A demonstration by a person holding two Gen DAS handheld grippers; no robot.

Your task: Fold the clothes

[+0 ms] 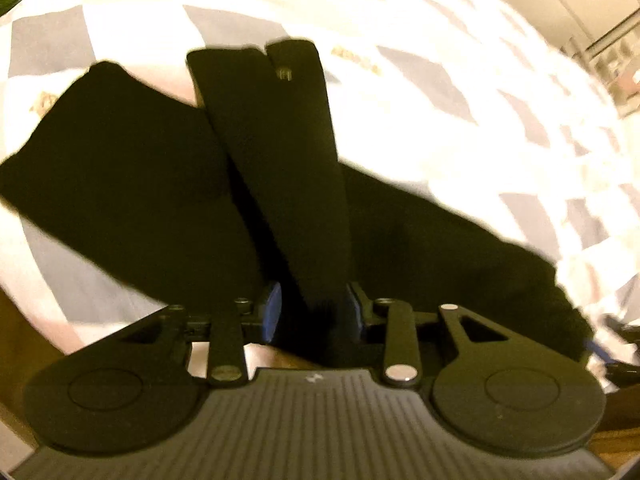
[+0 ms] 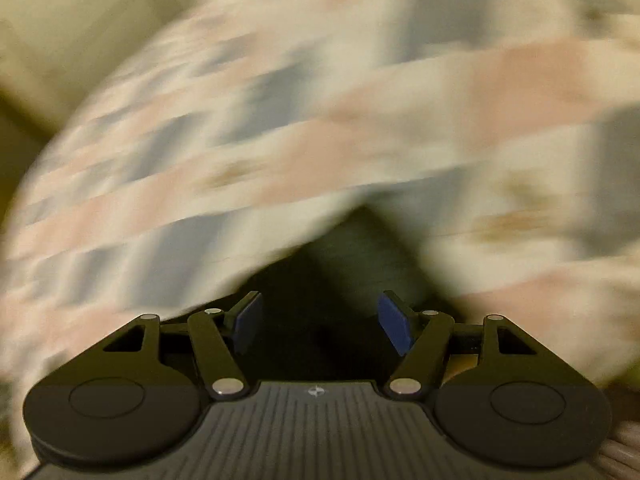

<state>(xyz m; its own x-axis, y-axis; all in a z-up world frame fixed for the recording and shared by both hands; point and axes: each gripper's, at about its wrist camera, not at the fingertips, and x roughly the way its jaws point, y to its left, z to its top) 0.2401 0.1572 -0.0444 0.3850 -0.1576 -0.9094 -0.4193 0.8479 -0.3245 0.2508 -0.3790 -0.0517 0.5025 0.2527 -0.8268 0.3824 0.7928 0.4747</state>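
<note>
Left wrist view: the left gripper [image 1: 314,314] points steeply down, its blue pads [image 1: 273,312] set a narrow way apart. A long black strip of cloth with a small metal button near its far end [image 1: 280,152] runs from between the jaws straight ahead; whether the pads press on it cannot be told. Beyond and to either side of the jaws lies the black folded garment [image 1: 120,168], spread across the checked bedcover of white, grey and pink squares [image 1: 440,80].

Right wrist view: the right gripper [image 2: 320,322] stands with its jaws wide apart, nothing between them. Just ahead of the jaws is a dark blurred patch, and past it the same bedcover, heavily smeared.
</note>
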